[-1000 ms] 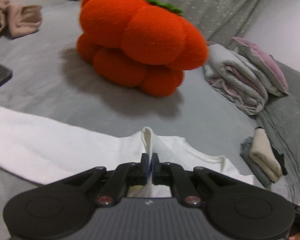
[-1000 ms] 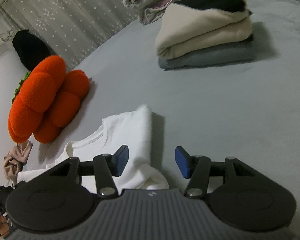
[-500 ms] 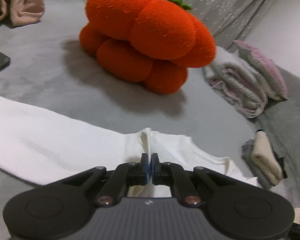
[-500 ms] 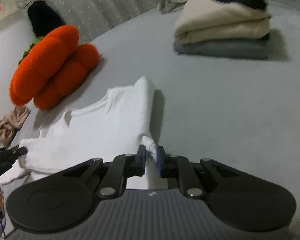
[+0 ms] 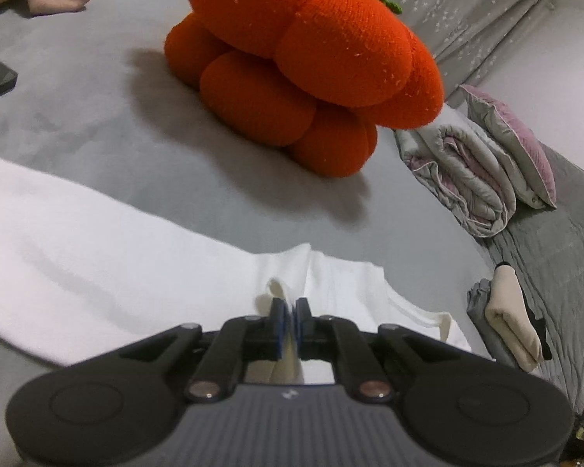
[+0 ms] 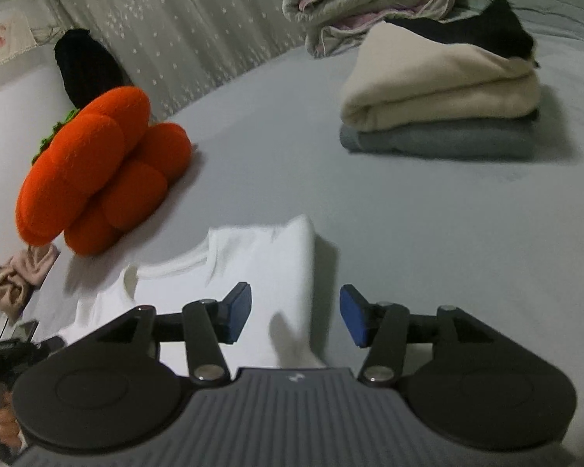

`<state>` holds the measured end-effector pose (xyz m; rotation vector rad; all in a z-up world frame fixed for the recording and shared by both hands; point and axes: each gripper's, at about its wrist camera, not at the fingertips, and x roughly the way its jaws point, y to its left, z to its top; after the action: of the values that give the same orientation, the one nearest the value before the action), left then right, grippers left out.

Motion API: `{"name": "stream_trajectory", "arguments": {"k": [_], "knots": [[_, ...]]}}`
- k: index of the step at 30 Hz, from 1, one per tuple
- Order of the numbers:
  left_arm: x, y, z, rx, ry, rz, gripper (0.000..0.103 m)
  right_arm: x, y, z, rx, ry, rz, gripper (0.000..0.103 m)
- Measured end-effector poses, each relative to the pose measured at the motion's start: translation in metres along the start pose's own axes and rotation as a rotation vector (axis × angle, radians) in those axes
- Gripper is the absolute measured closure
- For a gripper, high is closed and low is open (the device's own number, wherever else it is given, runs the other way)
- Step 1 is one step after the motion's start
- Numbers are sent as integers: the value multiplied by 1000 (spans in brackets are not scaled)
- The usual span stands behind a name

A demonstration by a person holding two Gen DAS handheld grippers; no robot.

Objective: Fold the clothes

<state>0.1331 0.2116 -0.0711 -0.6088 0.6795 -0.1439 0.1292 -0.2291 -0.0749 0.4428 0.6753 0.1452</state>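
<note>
The left gripper [image 5: 291,321] has its jaws clamped on a raised pinch of the white long-sleeved cotton shirt [image 5: 97,264], which lies spread flat on the grey bed [image 5: 78,124]. The right gripper [image 6: 295,315] hovers with jaws wide apart above the shirt's near edge, a small peak of cloth between them, untouched. Beyond sit an orange plush pumpkin cushion [image 6: 97,171] and a stack of folded cream and grey sweaters [image 6: 440,105]. No writing is legible.
</note>
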Motion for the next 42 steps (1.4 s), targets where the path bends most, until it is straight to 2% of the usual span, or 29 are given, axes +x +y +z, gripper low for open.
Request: {"name": "stream_trajectory", "arguments": {"k": [1,3,6,8,10,11,13,14,15,16,20,26,29,30,31,33,34,35,38,39,40,42], "knots": [[-1,-2,0,9,-18,-3,100,6,0,0,-4,-5,-4,51],[-4,-7,0,33,-70,-27,100,17,1,1,-15,-15,-8,98],[-5,-13,-1,61,-123,-36,100,10,0,-1,-24,-114,-5,99],[6,-14,-1,76,-86,10,100,9,-3,-2,-11,-149,-29,99],[18,-14,-3,104,-38,79,99,18,-7,-3,-10,-120,-61,98],[21,-14,-4,113,-27,101,94,23,-7,-4,-20,-100,-76,98],[19,-15,-5,121,-28,119,94,27,-7,-5,-35,-77,-89,97],[15,-17,-5,128,-40,131,86,25,-8,-4,-30,-74,-84,95],[9,-19,-5,139,-63,146,75,21,-10,-1,-22,-72,-74,87],[3,-22,-5,149,-86,161,72,15,-12,1,-12,-74,-69,87],[-16,-38,-9,232,-140,117,72,-11,-17,4,28,-104,-56,86],[-12,-43,-29,325,-69,83,72,-28,6,-19,-75,-76,-9,86],[-5,-33,-39,340,-22,145,73,-22,13,-34,-138,-39,-22,86],[-7,-30,-40,334,-25,148,73,-19,11,-39,-151,-26,-38,96],[-12,-26,-40,321,-30,155,72,-15,9,-43,-163,-13,-54,98],[-25,-18,-38,279,-45,176,65,-19,7,-44,-150,-9,-52,98],[-32,-14,-36,258,-52,186,64,-22,7,-42,-138,-10,-47,96],[-38,-10,-35,237,-59,197,62,-25,8,-41,-135,-14,-41,86],[-58,1,-31,174,-80,228,57,-34,11,-40,-133,-28,-37,80],[-65,5,-30,153,-87,238,56,-36,11,-41,-123,-29,-31,68],[-71,9,-28,132,-94,249,55,-40,11,-42,-113,-32,-24,62],[-84,17,-26,91,-110,277,50,-46,11,-44,-94,-41,-7,59]]}}
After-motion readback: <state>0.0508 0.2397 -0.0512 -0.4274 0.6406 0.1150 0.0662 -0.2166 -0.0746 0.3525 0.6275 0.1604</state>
